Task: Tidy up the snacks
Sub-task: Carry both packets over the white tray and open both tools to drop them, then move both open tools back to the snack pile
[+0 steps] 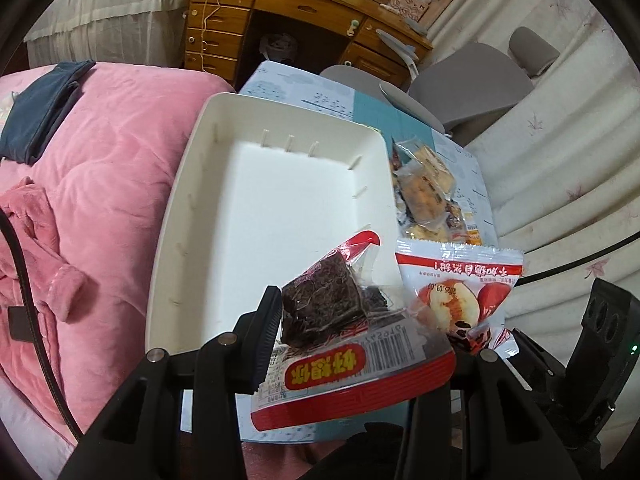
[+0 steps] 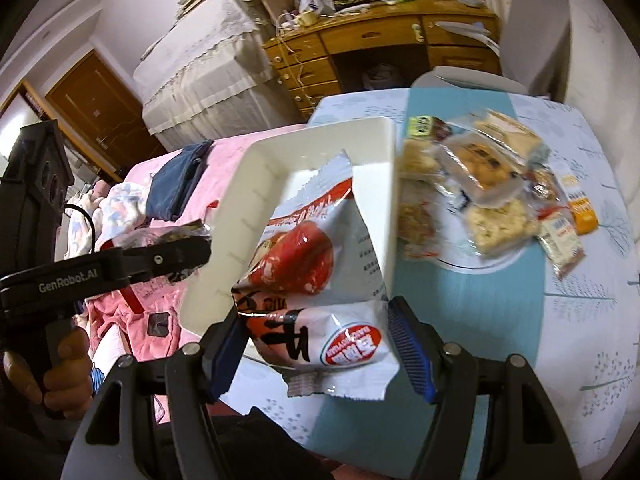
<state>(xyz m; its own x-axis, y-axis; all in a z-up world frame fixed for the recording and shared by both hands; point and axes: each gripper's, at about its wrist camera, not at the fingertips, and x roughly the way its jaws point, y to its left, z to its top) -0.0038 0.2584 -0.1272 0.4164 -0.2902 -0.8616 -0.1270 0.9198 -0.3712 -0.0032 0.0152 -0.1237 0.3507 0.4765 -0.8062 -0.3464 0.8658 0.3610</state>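
My left gripper (image 1: 360, 320) is shut on a clear, red-edged pack with a dark brown block (image 1: 320, 304) inside. It holds the pack over the near end of the empty white tray (image 1: 276, 200). My right gripper (image 2: 316, 312) is shut on a white and red date pack (image 2: 312, 276), also above the tray's near end (image 2: 376, 184). That date pack (image 1: 460, 284) shows in the left wrist view, just right of the dark pack. In the right wrist view the left gripper (image 2: 196, 246) comes in from the left, a hand on its handle.
A pile of wrapped snacks (image 2: 480, 192) lies on a plate on the blue-patterned tablecloth (image 2: 580, 320), right of the tray. A pink quilt (image 1: 100, 184) borders the tray on the left. A wooden desk (image 1: 280, 12) and a grey chair (image 1: 472, 80) stand beyond.
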